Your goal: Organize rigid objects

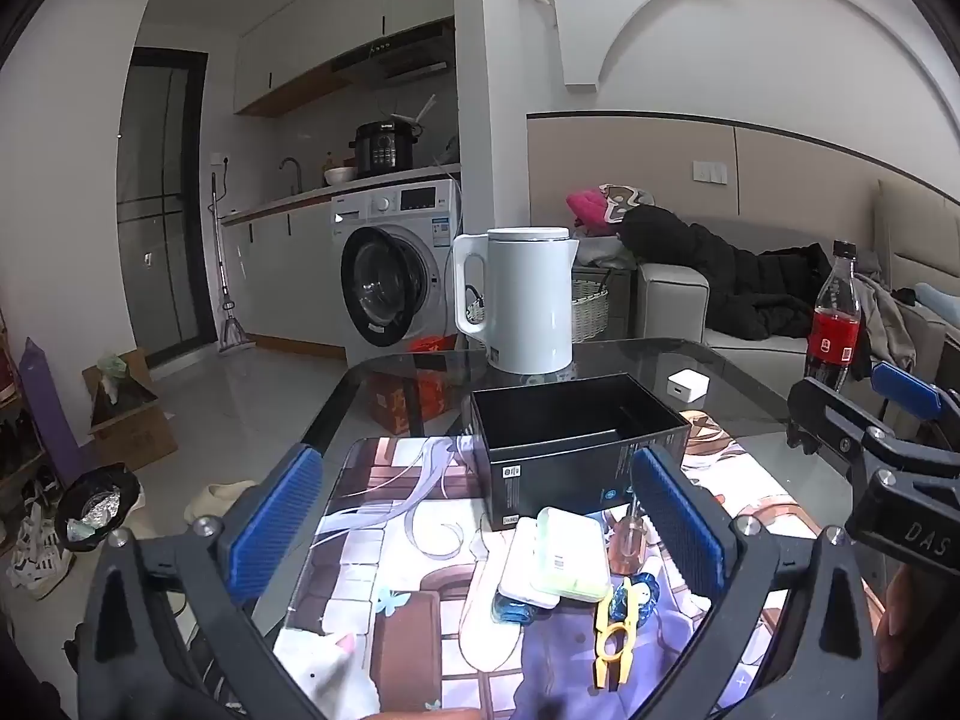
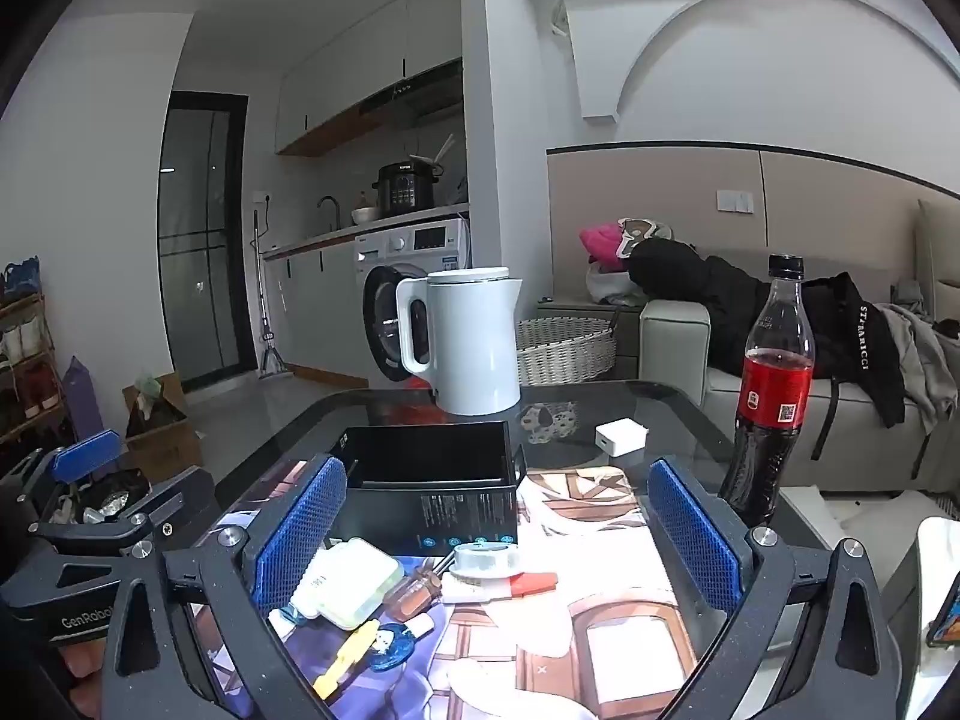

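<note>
An open black box point(image 1: 576, 444) stands on the printed mat point(image 1: 384, 540); it also shows in the right wrist view point(image 2: 432, 480). In front of it lies a pile: a pale green case point(image 1: 570, 555) point(image 2: 354, 585) on a white case point(image 1: 528, 570), a brown-handled screwdriver point(image 1: 627, 546) point(image 2: 420, 588), a yellow clip point(image 1: 615, 630) point(image 2: 348, 657), a blue disc point(image 2: 390, 645), a tape roll point(image 2: 486, 558) and a red-and-white stick point(image 2: 504, 588). My left gripper point(image 1: 474, 534) is open above the pile. My right gripper point(image 2: 492, 540) is open and empty over the mat; it shows at the right edge of the left wrist view point(image 1: 864, 426).
A white kettle point(image 1: 522, 294) stands behind the box on the glass table point(image 1: 750, 372). A white charger cube point(image 1: 687, 385) and a cola bottle point(image 2: 768, 396) stand to the right. A sofa with clothes, a wicker basket and a washing machine lie beyond.
</note>
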Available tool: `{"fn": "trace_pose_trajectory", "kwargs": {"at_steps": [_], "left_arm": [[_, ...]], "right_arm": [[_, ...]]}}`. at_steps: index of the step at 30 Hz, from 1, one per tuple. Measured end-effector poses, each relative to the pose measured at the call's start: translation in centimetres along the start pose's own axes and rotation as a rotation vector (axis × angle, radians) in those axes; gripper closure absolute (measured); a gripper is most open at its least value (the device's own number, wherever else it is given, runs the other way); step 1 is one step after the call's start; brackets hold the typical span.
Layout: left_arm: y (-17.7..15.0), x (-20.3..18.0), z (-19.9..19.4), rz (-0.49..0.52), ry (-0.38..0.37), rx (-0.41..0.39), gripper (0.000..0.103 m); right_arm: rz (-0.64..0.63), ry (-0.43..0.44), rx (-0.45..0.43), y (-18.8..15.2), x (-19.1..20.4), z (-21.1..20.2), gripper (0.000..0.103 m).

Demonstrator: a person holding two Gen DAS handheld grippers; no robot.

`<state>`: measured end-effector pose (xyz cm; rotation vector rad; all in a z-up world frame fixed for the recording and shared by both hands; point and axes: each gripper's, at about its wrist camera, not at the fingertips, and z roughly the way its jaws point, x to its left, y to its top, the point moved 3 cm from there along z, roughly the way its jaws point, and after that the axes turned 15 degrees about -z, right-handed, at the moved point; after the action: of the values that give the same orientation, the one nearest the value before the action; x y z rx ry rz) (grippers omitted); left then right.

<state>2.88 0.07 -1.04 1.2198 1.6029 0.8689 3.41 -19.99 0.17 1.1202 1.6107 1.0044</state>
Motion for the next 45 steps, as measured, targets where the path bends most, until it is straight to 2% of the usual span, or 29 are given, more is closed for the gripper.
{"fn": "trace_pose_trajectory", "kwargs": {"at_steps": [3,9,16,28,45], "left_arm": [[0.0,0.0,-0.2,0.016,-0.015,-0.029,0.000],[0.2,-0.5,-0.8,0.044,-0.013,-0.051,0.000],[0.1,-0.2,-0.2,0.028,0.016,-0.020,0.000],[-0.4,-0.4,0.3,0.042,0.010,0.009,0.000],[-0.3,-0.3,0.1,0.038,0.008,0.012,0.000]], "right_arm": [[-0.009,-0.005,-0.022,0.0,0.0,-0.2,0.000],[-0.007,-0.006,-0.012,0.0,0.4,-0.3,0.000],[-0.004,-0.005,-0.011,0.2,-0.1,-0.1,0.000],[-0.002,-0.009,-0.012,0.1,0.2,-0.2,0.000],[0.003,-0.007,-0.009,0.1,0.1,-0.1,0.000]]}}
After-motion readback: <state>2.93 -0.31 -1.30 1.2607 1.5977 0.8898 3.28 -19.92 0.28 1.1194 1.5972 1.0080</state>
